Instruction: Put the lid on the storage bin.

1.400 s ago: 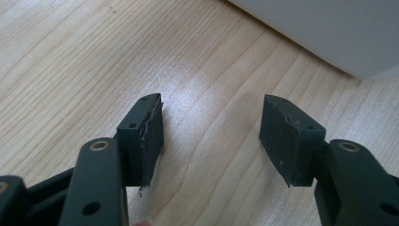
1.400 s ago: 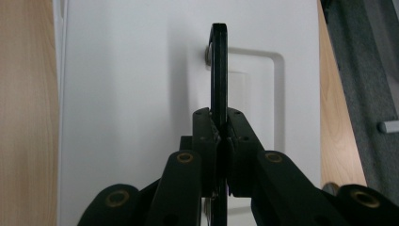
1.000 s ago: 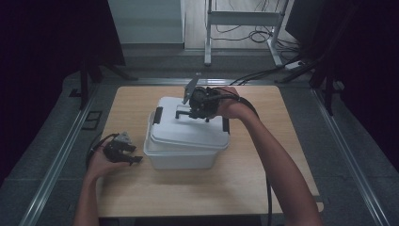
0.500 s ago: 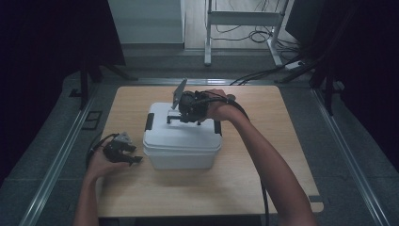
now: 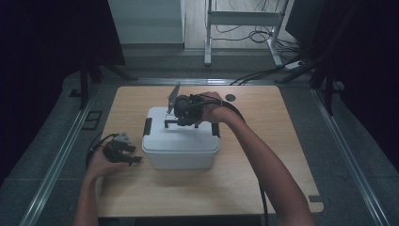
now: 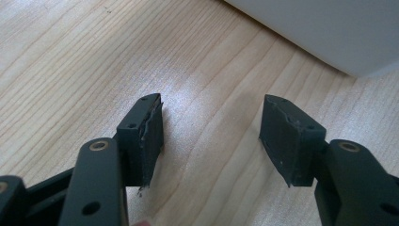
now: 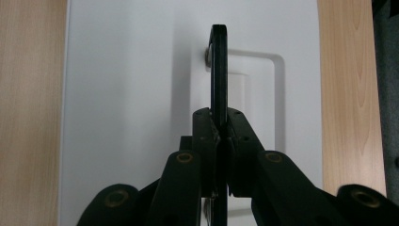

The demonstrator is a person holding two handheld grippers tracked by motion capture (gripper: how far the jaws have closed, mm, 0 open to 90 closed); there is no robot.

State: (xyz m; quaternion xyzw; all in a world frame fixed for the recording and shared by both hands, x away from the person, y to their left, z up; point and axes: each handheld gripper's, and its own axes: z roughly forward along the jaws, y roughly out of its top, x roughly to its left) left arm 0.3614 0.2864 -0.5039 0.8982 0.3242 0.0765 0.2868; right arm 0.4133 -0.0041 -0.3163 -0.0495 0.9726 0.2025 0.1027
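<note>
A white plastic box stands mid-table with its lid lying flat on top. The lid's black handle stands upright, and my right gripper is shut on it from above. From overhead, the right gripper hangs over the lid's far half, reaching in from the right. My left gripper rests on the wooden table just left of the box's front corner. Its jaws are open with only bare wood between them, and the box wall is ahead.
Black latches sit on the box's short sides. A small dark disc lies near the table's far edge. A white metal stand and floor cables are beyond the table. Metal rails run along both sides.
The right gripper has carried the lid left and down by its handle, from askew over the box to lying flat on it. The left hand has stayed where it was.
</note>
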